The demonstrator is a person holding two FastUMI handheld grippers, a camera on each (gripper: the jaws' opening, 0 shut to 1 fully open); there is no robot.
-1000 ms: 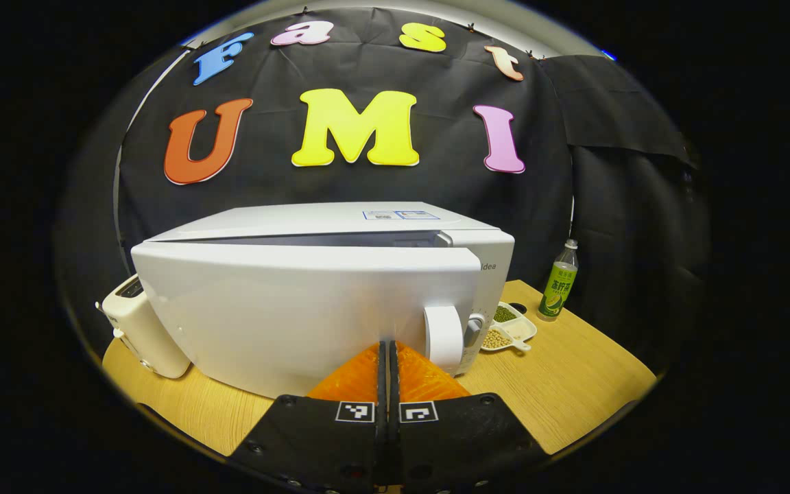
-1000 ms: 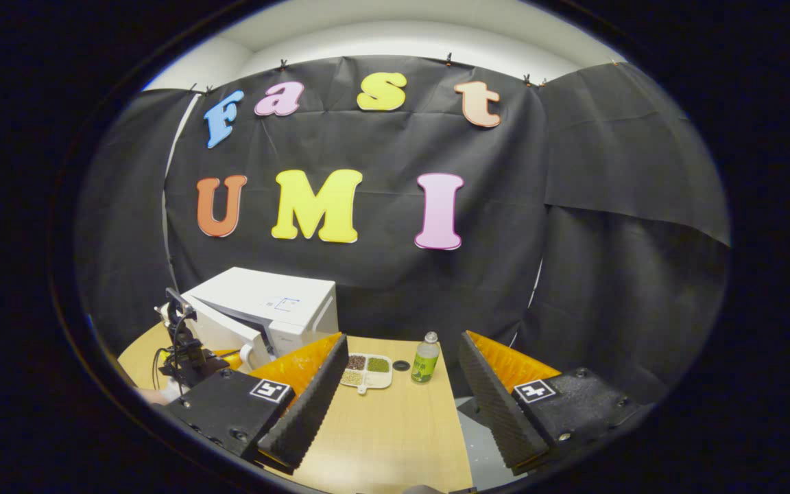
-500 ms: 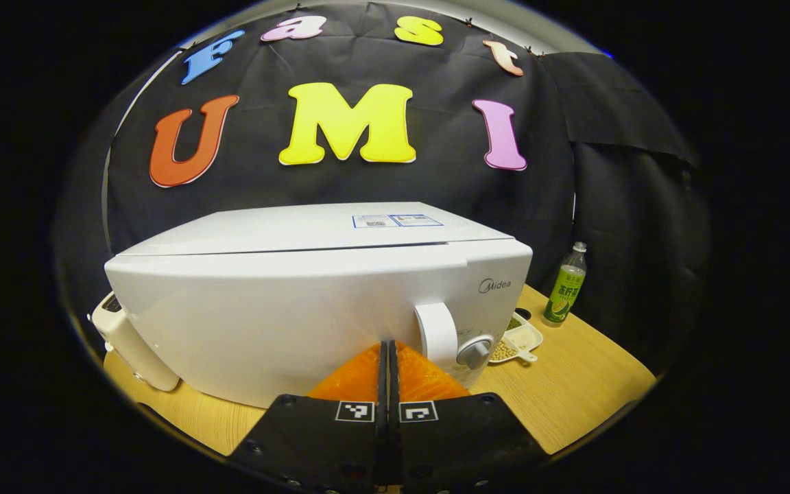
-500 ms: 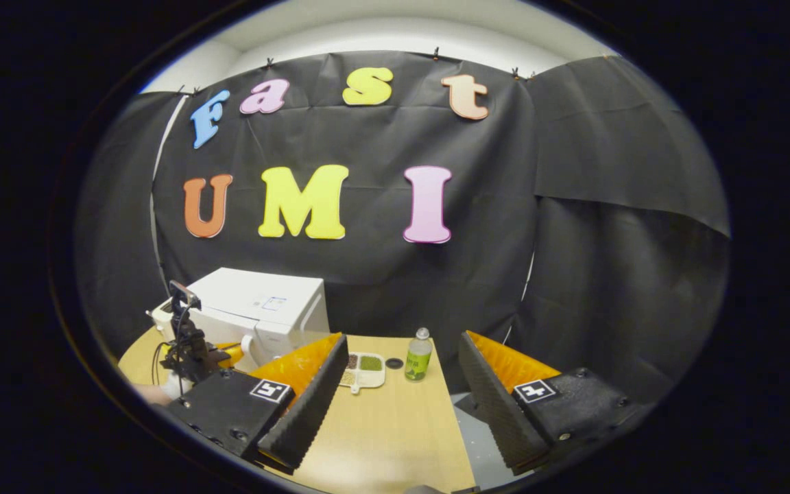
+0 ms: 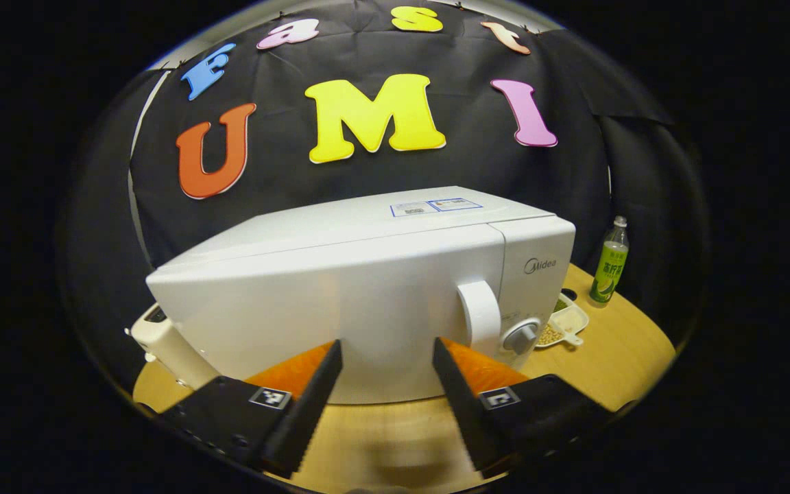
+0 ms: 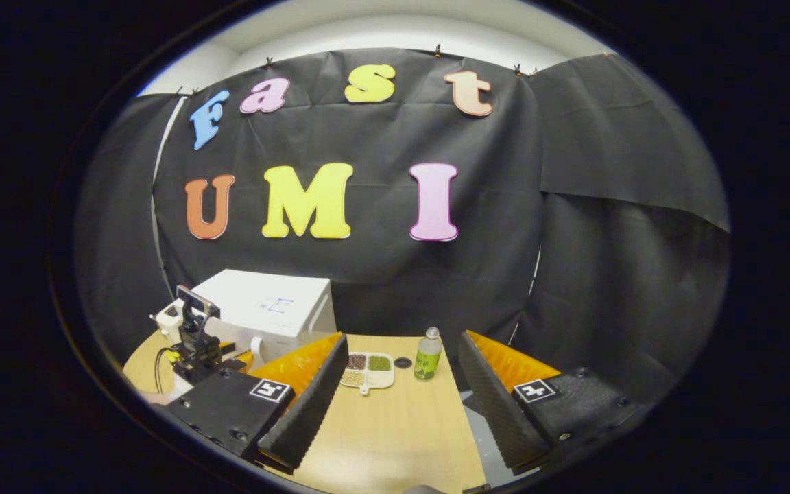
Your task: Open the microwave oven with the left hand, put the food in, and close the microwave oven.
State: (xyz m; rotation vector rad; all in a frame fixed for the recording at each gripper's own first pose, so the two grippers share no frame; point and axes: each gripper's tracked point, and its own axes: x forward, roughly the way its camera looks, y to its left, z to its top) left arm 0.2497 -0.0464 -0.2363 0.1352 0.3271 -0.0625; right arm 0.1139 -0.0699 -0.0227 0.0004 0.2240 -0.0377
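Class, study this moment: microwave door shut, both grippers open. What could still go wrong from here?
1. The left gripper hangs open just in front of the microwave, near its handle; a careless withdrawal might snag it and reopen the door.
2. The bottle stands upright between the right gripper fingers' line of travel; moving forward could topple it.

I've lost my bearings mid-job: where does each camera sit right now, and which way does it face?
Left gripper view: rides the left hand-held gripper, close before the shut microwave door; its own open fingers show at the bottom.
Right gripper view: rides the right hand-held gripper, farther back, facing across the table to the booth wall; its own open fingers show.
Shared: microwave, divided dish, green bottle.
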